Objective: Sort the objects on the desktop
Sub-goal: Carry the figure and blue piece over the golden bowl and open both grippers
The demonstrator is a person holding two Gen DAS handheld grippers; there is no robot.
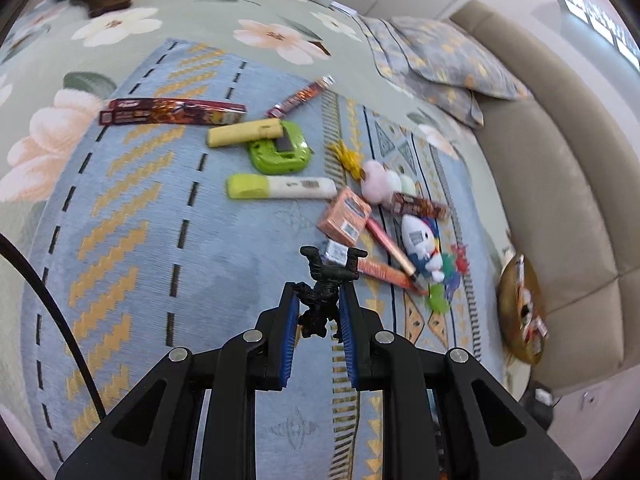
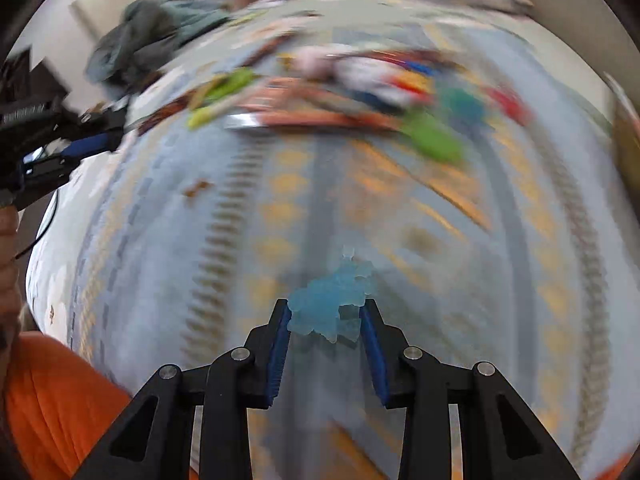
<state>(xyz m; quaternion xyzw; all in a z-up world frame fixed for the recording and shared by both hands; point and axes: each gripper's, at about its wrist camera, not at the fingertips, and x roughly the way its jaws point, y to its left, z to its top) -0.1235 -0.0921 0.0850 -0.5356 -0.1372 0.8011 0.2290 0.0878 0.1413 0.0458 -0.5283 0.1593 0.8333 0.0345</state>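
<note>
While clamped: one figure [image 1: 326, 296], one toy [image 2: 330, 306].

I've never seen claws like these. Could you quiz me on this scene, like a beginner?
1. True or false: the left claw grips a black toy figure.
2. What colour is the figure in the right claw? A) red B) pale blue C) yellow
3. Fill in: the yellow stick rests partly on a ___ green gadget.

Key: 1 true; 2 B; 3 lime.
</note>
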